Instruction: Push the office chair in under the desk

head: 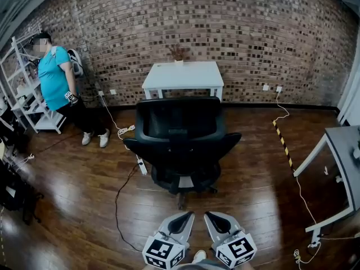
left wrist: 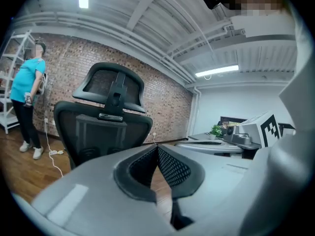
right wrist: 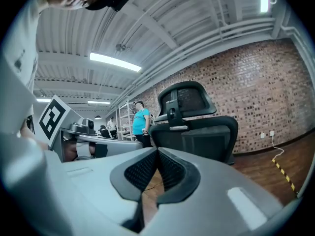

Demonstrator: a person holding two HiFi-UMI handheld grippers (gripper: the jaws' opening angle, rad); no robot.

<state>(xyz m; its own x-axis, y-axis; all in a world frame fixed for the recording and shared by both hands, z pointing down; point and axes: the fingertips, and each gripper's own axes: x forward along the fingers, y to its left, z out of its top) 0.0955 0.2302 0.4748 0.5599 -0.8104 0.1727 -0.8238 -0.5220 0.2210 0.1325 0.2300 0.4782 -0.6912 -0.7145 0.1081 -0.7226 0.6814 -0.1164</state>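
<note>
Head view: black mesh-backed office chair (head: 180, 145) before white desk (head: 183, 77); left claw (head: 187, 216), right claw (head: 209, 216) clenched, empty.

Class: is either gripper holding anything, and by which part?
Nothing is held. The left gripper and right gripper are shut and empty, short of the office chair.

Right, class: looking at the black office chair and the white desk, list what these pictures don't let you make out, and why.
- Black mesh office chair: head view, its wheeled base is mostly hidden under the seat.
- White rectangular desk: head view, the space beneath is mostly hidden behind the chair's backrest.
- Small brown item on the desk: too small to identify.
- Grey table: cut off by the head view's right edge.
</note>
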